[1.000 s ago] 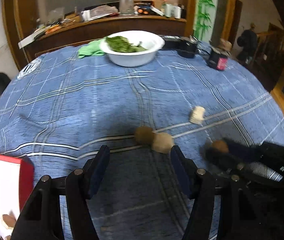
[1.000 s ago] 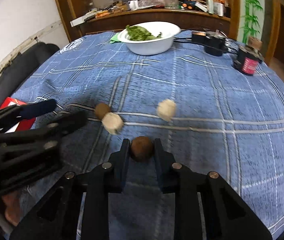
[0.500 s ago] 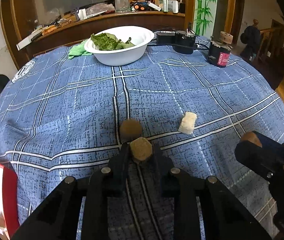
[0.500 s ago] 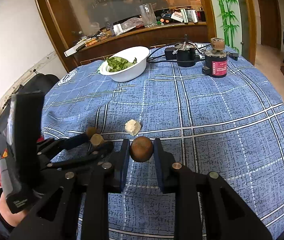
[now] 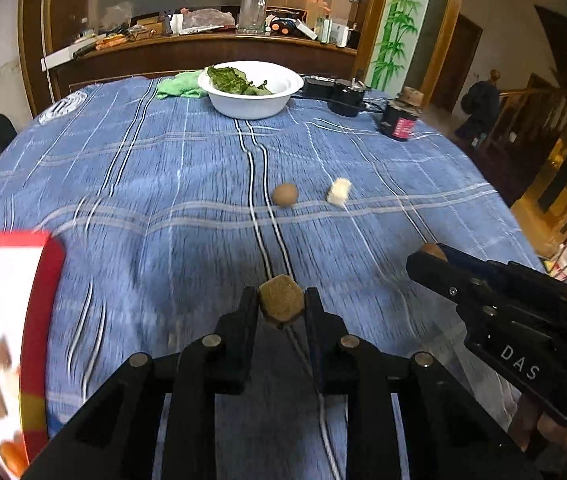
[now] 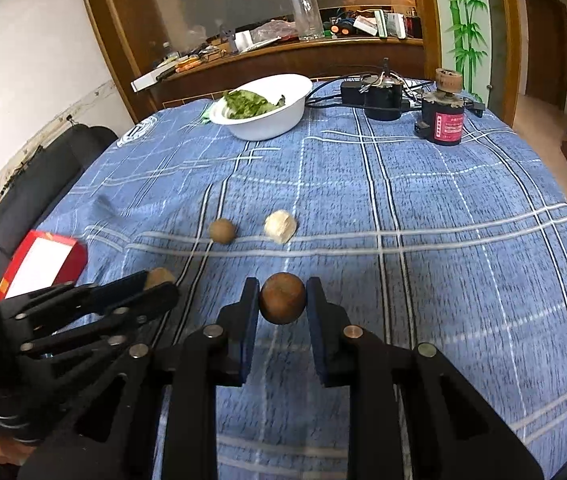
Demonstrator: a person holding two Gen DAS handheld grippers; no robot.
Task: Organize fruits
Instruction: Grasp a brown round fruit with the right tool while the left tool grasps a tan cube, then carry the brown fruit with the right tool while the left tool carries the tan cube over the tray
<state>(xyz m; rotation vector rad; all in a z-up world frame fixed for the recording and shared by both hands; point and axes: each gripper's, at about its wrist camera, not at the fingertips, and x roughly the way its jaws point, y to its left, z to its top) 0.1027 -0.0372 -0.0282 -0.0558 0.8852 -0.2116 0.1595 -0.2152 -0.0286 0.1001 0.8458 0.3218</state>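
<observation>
Two fruits are off the cloth right now, one in each of my grippers. My left gripper is clamped on a tan, faceted fruit chunk, held between the fingertips above the blue plaid tablecloth. My right gripper is pinching a round brown fruit the same way, also lifted clear of the cloth.

Using the white bowl of greens as the landmark: two more pieces sit on the tablecloth well on my side of it, a small round brown fruit and just beside it, on its right, a pale peeled piece. They're close together but not touching. Both held fruits are nearer to me than that pair.

Way off to the left of the bowl and near my edge of the table is a red-rimmed box with a white face. Right of the bowl there's a black jar with a pink label, and a black device with cables between it and the bowl.
</observation>
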